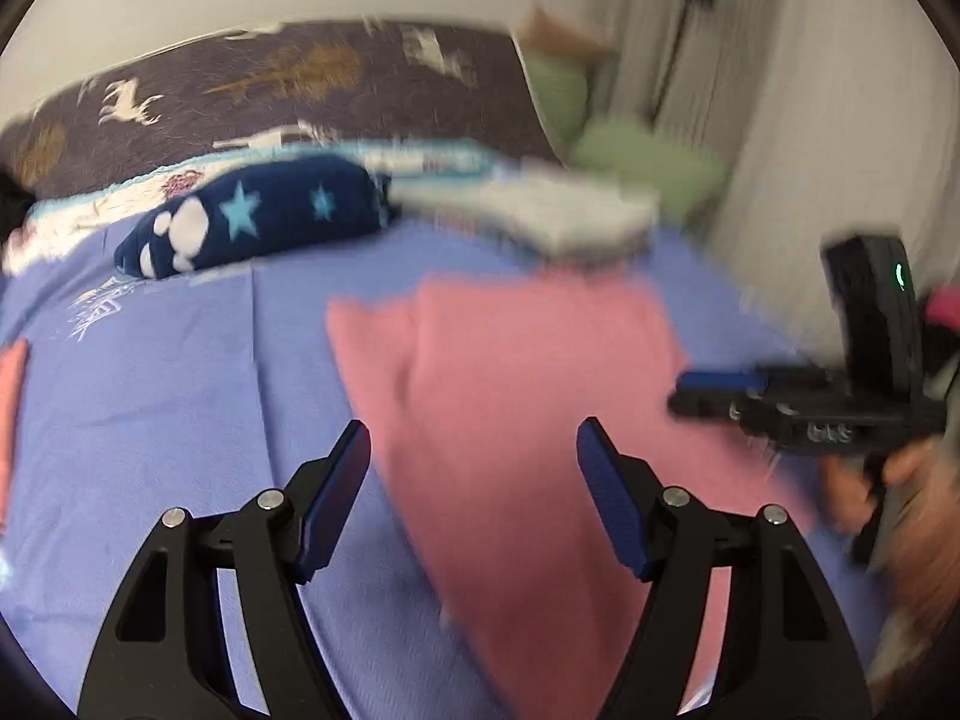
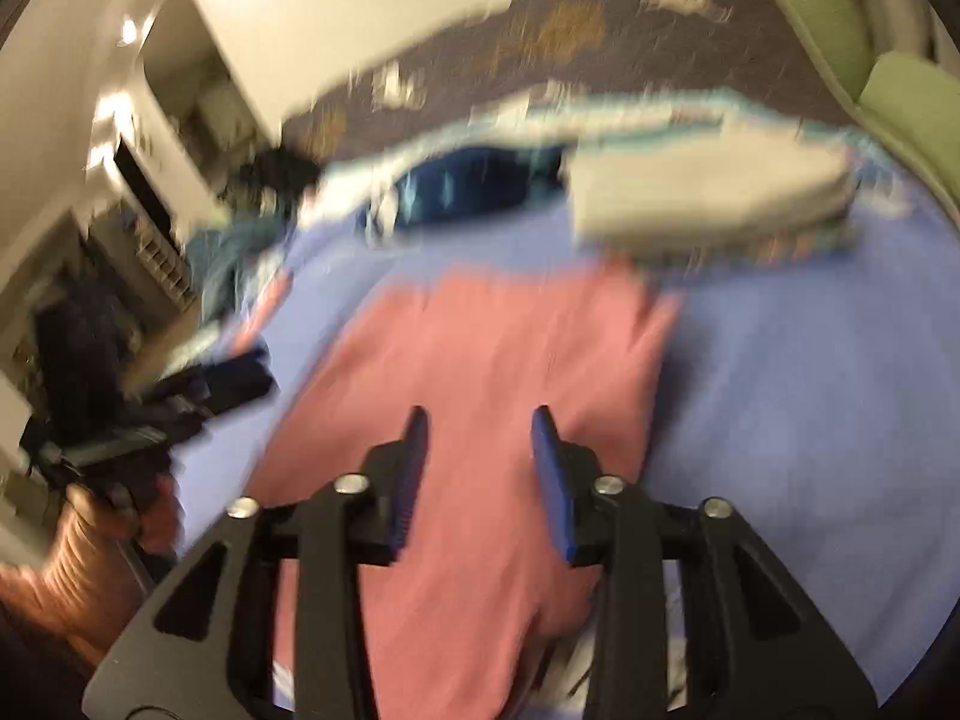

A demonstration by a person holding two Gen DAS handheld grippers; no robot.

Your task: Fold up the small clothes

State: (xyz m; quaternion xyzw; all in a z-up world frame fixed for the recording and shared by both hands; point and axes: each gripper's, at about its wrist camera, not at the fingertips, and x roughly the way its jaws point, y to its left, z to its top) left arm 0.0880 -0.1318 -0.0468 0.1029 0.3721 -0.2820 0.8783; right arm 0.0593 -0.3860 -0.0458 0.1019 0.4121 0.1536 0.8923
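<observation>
Left wrist view shows my left gripper (image 1: 474,450) hanging with its jaws spread wide and nothing between them, over the near left part of a pink garment (image 1: 540,408) spread flat on the bed (image 1: 180,390). From the right wrist view, my right gripper (image 2: 480,438) hovers above the middle of the same cloth with its jaws parted and nothing between the blue pads (image 2: 549,462).

Risks, as I judge them: both views are smeared, so a pinch aimed now could land off the hem and catch the lilac sheet along with the garment, dragging both. The cloth looks thin and limp, so a one-sided lift would let it sag and skew the fold. My two grippers sit near each other across the cloth, so a hasty sweep could knock them together.

The garment is soft matte knit, roughly rectangular, with a crease down its left part. Behind it lie a fleecy navy bundle with pale stars (image 1: 258,216) and a flat pale folded stack (image 1: 540,216)
</observation>
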